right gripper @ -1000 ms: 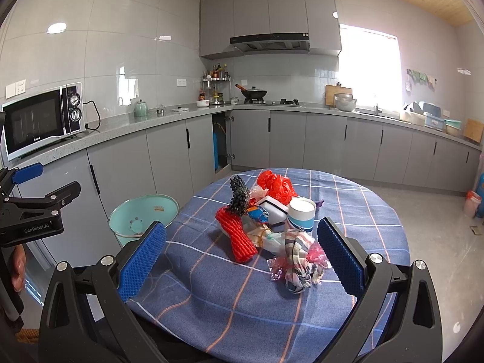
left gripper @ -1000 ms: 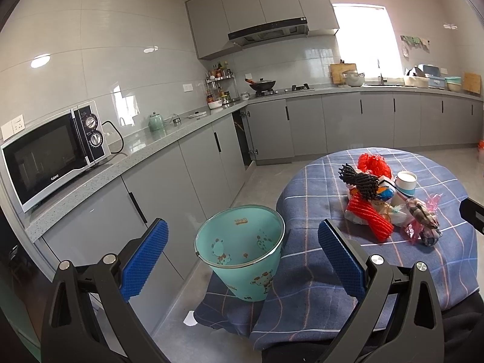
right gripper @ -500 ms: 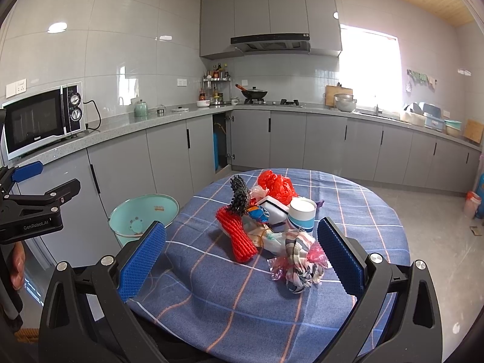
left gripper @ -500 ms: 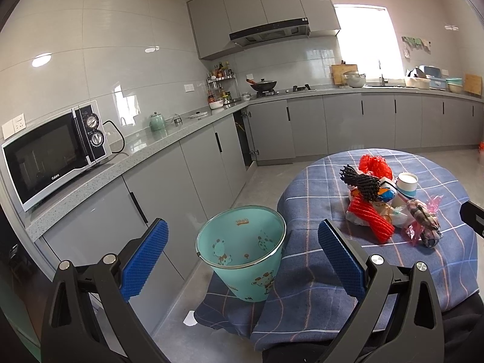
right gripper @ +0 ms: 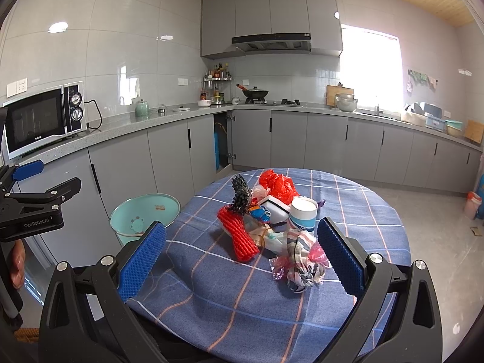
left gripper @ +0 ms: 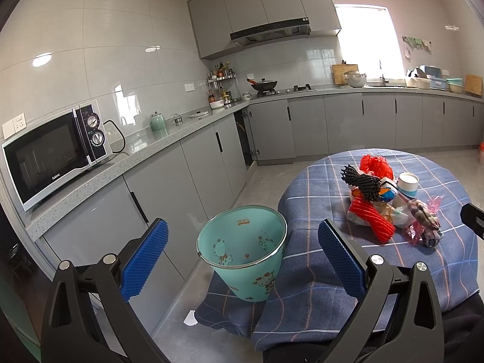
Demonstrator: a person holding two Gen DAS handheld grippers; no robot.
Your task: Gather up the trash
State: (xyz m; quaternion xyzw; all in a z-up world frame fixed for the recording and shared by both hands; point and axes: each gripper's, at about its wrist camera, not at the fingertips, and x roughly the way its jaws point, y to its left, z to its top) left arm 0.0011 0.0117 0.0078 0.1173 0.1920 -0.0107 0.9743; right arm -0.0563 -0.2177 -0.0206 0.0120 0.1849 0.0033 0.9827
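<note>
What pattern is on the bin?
Mint green bin with small cartoon animal prints and a metal rim; the left wrist view shows it best.

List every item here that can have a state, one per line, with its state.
left gripper: open, holding nothing
right gripper: open, holding nothing
bin: upright, empty
paper cup: upright in the trash pile
cabinet door: open
microwave: door shut

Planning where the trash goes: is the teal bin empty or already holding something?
Nearly empty: the teal bin stands upright, its inside bare apart from one small orange scrap on the wall.
</note>
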